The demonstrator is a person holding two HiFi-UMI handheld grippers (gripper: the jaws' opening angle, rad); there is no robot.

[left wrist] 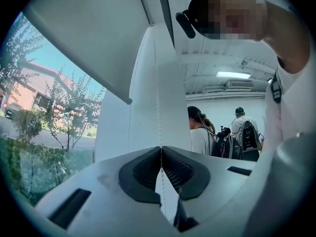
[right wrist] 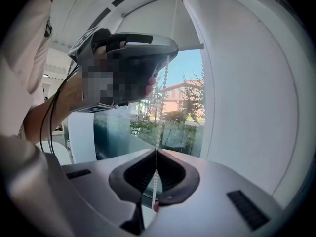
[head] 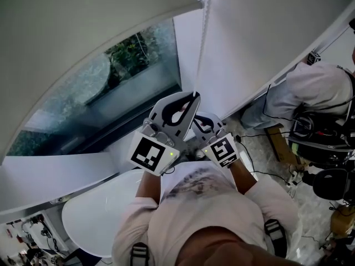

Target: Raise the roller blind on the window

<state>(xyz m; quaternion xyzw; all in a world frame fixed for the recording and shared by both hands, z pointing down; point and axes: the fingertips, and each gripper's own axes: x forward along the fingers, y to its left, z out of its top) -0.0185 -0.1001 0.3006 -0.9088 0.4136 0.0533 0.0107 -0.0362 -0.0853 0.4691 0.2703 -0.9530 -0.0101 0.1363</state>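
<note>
Window bay, trees (left wrist: 69,112) beyond the glass (head: 111,87). Roller blind (head: 83,32) at 12 o'clock above both hands, covering the upper glass, free hem hanging toward 6 and running roughly 8 to 2 in the head view. Lower glass bare. Judged part-raised, with more hauling left before the pane is clear. Bead chain (head: 203,37) hanging beside the blind's edge, long axis 12 to 6, drawn straight. Left gripper (head: 194,97) uppermost, fingers (left wrist: 143,174) closed on the chain. Right gripper (head: 203,124) just beneath at 6 o'clock, fingers (right wrist: 136,174) likewise pinched shut on it.
</note>
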